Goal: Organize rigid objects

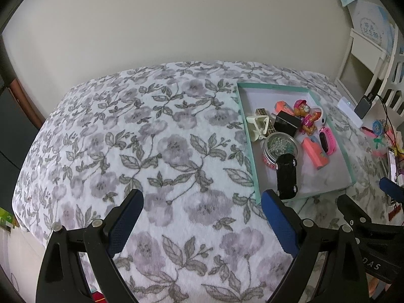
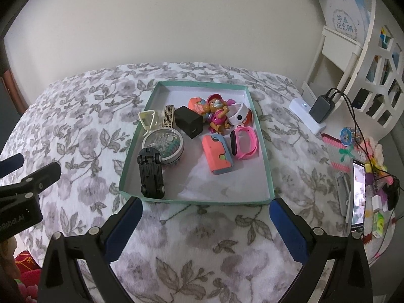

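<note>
Both tongs, left point(image 1: 202, 202) and right point(image 2: 205, 209), spread wide and empty above the floral bed cover point(image 1: 151, 139). Toy car point(image 2: 151, 174) lying overturned, leaning on the bead tin point(image 2: 164, 144), inside the teal tray point(image 2: 197, 200). Probably light, stiff, smooth plastic; best pinched across its narrow flanks, clear of the wheels.

L gripper point(image 1: 202, 202) & R gripper point(image 2: 205, 210) both spread wide, empty.

Small toys point(image 2: 217, 116) cluttered inside teal tray point(image 2: 265, 156).
</note>
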A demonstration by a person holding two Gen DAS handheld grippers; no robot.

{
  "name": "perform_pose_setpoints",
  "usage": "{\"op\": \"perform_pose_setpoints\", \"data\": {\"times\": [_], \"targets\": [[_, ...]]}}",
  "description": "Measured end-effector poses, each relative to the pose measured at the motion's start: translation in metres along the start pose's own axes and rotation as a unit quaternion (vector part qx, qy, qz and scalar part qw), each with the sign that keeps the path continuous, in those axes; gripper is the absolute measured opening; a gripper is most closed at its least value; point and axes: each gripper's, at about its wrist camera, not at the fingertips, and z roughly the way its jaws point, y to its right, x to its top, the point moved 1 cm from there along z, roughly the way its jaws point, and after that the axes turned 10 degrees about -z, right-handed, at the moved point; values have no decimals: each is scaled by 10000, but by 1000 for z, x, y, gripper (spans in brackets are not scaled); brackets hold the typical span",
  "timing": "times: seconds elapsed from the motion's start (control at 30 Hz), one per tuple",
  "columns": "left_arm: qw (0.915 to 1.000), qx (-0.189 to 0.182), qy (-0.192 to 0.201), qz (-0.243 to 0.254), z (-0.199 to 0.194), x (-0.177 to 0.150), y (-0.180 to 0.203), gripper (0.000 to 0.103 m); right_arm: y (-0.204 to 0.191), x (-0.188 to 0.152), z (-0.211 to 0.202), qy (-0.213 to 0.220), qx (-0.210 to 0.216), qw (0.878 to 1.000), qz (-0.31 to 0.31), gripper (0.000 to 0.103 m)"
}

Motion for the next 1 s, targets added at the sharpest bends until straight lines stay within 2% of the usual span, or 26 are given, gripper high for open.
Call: {"op": "perform_pose_setpoints", "data": {"times": [0.83, 1.0], "targets": [[9999, 62, -83, 40, 6, -1, 0, 95, -1, 2, 3, -10, 8, 10000, -56, 102], [9999, 146, -2, 55, 4, -2, -1, 95, -2, 2, 2, -9, 2, 10000, -46, 102]]}}
